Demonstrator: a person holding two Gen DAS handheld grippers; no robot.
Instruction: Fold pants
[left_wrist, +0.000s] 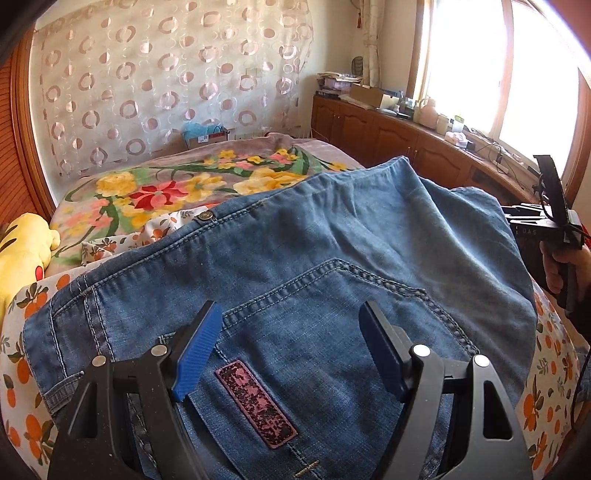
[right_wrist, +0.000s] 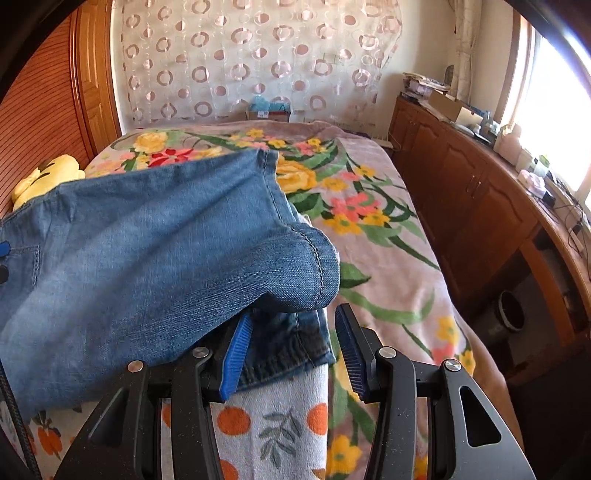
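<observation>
left wrist view: left tool (left_wrist: 291, 347) jaws wide apart, hovering over the back pocket of the blue jeans (left_wrist: 295, 251), nothing between the pads. jeans lie bunched on the bed, over an orange-print sheet (left_wrist: 26, 373) and near the floral blanket (left_wrist: 162, 188). a hand (left_wrist: 561, 266) holds the right tool at the right edge.

right wrist view: right tool (right_wrist: 291, 350) jaws partly apart; a hemmed jeans leg (right_wrist: 295, 269) sits over the left pad, and i cannot tell if it is gripped. jeans lie left of the blanket.
</observation>
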